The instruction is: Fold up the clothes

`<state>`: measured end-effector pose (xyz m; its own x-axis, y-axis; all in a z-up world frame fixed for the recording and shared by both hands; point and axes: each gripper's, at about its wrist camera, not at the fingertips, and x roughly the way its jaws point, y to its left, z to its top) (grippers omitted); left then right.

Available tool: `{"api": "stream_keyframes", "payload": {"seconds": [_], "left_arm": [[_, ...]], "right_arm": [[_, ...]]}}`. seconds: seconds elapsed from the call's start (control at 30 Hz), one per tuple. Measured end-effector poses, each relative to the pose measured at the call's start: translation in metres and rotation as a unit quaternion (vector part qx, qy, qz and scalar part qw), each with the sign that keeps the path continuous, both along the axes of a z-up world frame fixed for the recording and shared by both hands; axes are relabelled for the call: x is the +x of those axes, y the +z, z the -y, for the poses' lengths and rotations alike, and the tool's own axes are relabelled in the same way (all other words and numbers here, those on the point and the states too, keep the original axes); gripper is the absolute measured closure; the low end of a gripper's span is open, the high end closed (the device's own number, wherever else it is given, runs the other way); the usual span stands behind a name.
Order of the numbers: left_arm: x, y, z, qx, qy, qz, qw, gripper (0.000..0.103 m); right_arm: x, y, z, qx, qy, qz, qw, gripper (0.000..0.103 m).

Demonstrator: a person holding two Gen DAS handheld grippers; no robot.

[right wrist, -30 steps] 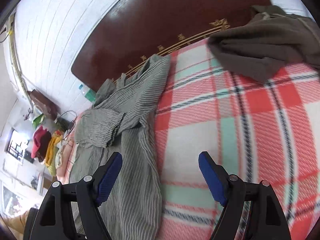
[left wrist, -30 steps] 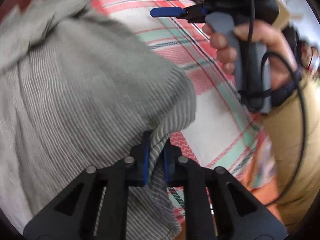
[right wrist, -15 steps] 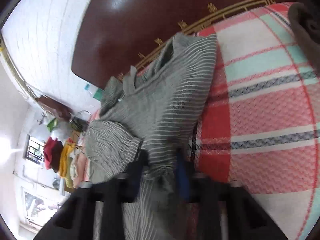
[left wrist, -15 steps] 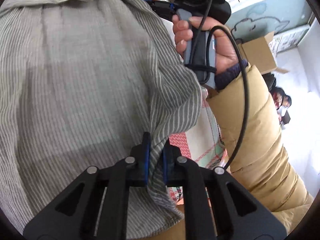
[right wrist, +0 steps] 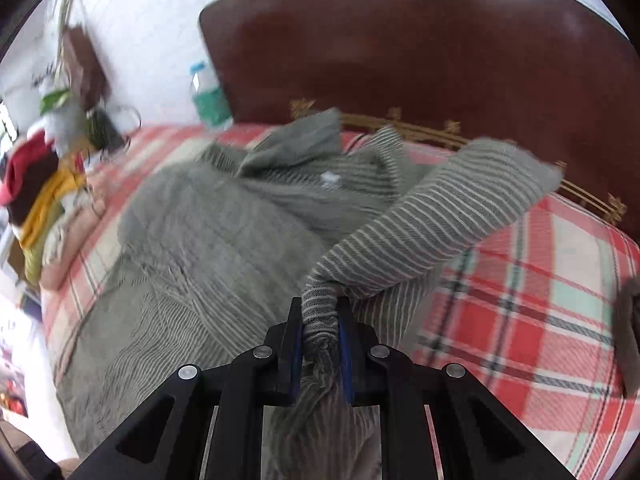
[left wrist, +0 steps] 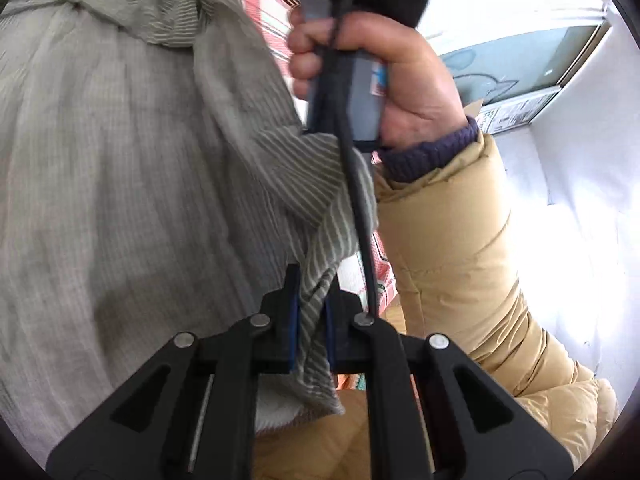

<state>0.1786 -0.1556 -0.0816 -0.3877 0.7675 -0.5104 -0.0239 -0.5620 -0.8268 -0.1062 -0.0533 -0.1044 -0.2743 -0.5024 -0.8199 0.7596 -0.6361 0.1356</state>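
A grey striped shirt [right wrist: 224, 240] lies across the red plaid bed cover [right wrist: 540, 280]. My right gripper [right wrist: 320, 332] is shut on a bunched fold of the shirt, with a striped sleeve [right wrist: 440, 216] rising from it to the right. My left gripper [left wrist: 311, 312] is shut on an edge of the same shirt [left wrist: 120, 180], which fills the left of that view and hangs lifted. The hand holding the right gripper [left wrist: 384, 80] is just above and right of the left gripper.
A dark wooden headboard [right wrist: 440, 48] stands behind the bed. A water bottle [right wrist: 208, 96] and a pile of folded clothes [right wrist: 40, 196] sit at the far left. A dark garment [right wrist: 628, 320] lies at the right edge. A tan jacket sleeve [left wrist: 460, 260] is close on the right.
My right gripper went from open above the bed to shut on the shirt. My left gripper has kept its hold and lifted the shirt's edge, close to the right hand.
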Motion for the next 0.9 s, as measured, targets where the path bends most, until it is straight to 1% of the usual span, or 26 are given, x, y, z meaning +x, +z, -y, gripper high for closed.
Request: {"api": "stream_keyframes", "payload": {"seconds": [0.07, 0.1, 0.13, 0.17, 0.2, 0.23, 0.3, 0.43, 0.5, 0.57, 0.6, 0.67, 0.7, 0.73, 0.77, 0.8, 0.87, 0.9], "left_arm": [[0.005, -0.008, 0.012, 0.012, 0.006, 0.010, 0.9999, 0.091], [0.007, -0.013, 0.018, 0.020, 0.008, 0.018, 0.9996, 0.091], [0.010, -0.018, 0.026, 0.026, 0.011, 0.026, 0.9993, 0.091], [0.013, -0.023, 0.033, 0.032, 0.014, 0.034, 0.9988, 0.091], [0.013, -0.028, 0.037, 0.037, 0.016, 0.042, 0.9983, 0.091], [0.012, -0.032, 0.039, 0.039, 0.018, 0.048, 0.9979, 0.091], [0.016, -0.036, 0.048, 0.039, 0.019, 0.053, 0.9977, 0.091], [0.020, -0.038, 0.063, 0.049, 0.016, 0.056, 0.9971, 0.091], [0.022, -0.037, 0.070, 0.053, 0.014, 0.056, 0.9969, 0.091], [0.023, -0.035, 0.074, 0.052, 0.010, 0.055, 0.9971, 0.091], [0.024, -0.033, 0.076, 0.051, 0.009, 0.053, 0.9972, 0.091], [0.027, -0.031, 0.080, 0.048, 0.004, 0.050, 0.9976, 0.091], [0.025, -0.032, 0.072, 0.044, 0.002, 0.047, 0.9979, 0.091], [0.020, -0.038, 0.053, 0.038, 0.002, 0.045, 0.9983, 0.091], [0.015, -0.043, 0.035, 0.032, 0.001, 0.043, 0.9986, 0.091], [0.014, -0.044, 0.025, 0.025, 0.000, 0.040, 0.9989, 0.091], [0.026, -0.045, 0.013, 0.010, -0.001, 0.026, 0.9996, 0.091], [0.040, -0.038, 0.009, 0.004, -0.002, 0.016, 0.9999, 0.090]], "right_arm": [[0.003, -0.013, 0.018, 0.018, 0.007, 0.008, 1.000, 0.087], [0.004, -0.020, 0.025, 0.025, 0.009, 0.015, 1.000, 0.081], [0.004, -0.026, 0.032, 0.031, 0.012, 0.022, 0.999, 0.071], [0.004, -0.030, 0.034, 0.018, 0.015, 0.036, 0.999, 0.064], [0.004, -0.031, 0.035, 0.004, 0.022, 0.050, 0.999, 0.048], [0.005, -0.028, 0.032, -0.013, 0.025, 0.059, 0.998, 0.039], [0.005, -0.022, 0.026, -0.046, 0.033, 0.076, 0.996, 0.038], [0.011, -0.002, -0.015, -0.110, 0.030, 0.078, 0.990, 0.038], [0.021, 0.001, -0.041, -0.133, 0.017, 0.070, 0.988, 0.038], [0.033, -0.004, -0.058, -0.123, 0.008, 0.057, 0.991, 0.038], [0.039, -0.003, -0.061, -0.108, 0.008, 0.045, 0.993, 0.039], [0.052, -0.007, -0.055, -0.082, 0.021, 0.016, 0.996, 0.042], [0.059, -0.009, -0.052, -0.069, 0.028, 0.001, 0.997, 0.043], [0.063, -0.012, -0.043, -0.052, 0.033, -0.012, 0.998, 0.046], [0.067, -0.014, -0.033, -0.034, 0.038, -0.024, 0.998, 0.046], [0.072, -0.016, -0.024, -0.021, 0.051, -0.039, 0.998, 0.046], [0.081, -0.027, -0.005, 0.019, 0.070, -0.067, 0.995, 0.047], [0.087, -0.035, 0.005, 0.043, 0.086, -0.074, 0.993, 0.047]]}}
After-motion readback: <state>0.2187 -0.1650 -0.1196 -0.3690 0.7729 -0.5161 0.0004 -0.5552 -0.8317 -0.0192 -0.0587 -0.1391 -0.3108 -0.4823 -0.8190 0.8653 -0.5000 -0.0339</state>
